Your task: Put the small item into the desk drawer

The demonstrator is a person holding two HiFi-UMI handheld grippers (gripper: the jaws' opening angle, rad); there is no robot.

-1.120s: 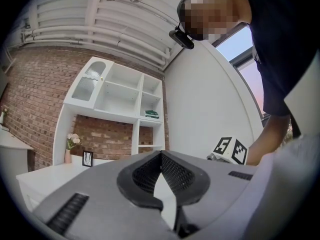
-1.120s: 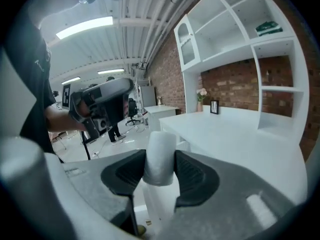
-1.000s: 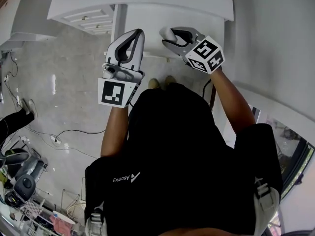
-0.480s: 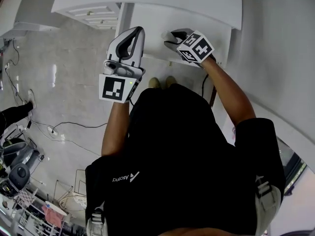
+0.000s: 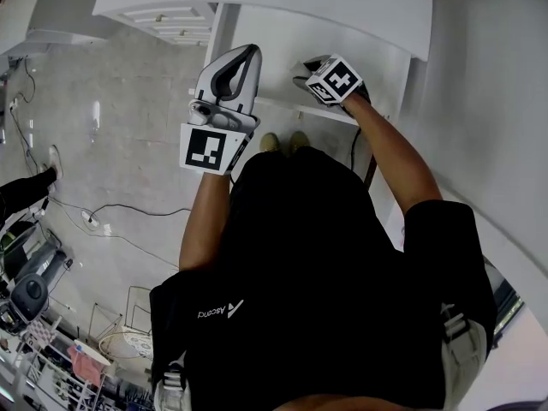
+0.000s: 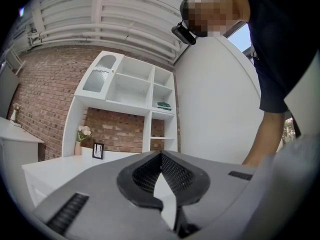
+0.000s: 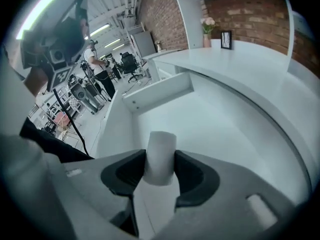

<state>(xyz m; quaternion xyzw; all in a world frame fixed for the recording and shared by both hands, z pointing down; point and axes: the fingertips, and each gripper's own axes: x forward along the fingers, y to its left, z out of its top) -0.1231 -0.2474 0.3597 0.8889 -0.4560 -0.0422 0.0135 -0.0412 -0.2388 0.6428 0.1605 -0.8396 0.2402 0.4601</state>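
- Right hand-held gripper (image 7: 160, 160) clamps a small white roll (image 7: 161, 143) upright between its dark pads (image 7: 125, 174). The roll's top stands above the jaw tips.
- Roll hangs over the open drawer (image 7: 159, 91), near its middle. Whether it touches the drawer floor cannot be told.
- Drawer floor ahead of the roll lies bare up to the end wall, and a low side wall runs along the drawer's left edge.
- Table (image 7: 250, 59) top curves along the drawer's right side, higher than the drawer floor.
- Left hand-held gripper (image 6: 161, 155) is closed with nothing between its jaws. It is held left of the drawer, outside its edge, and points toward a white shelf unit (image 6: 130, 89).
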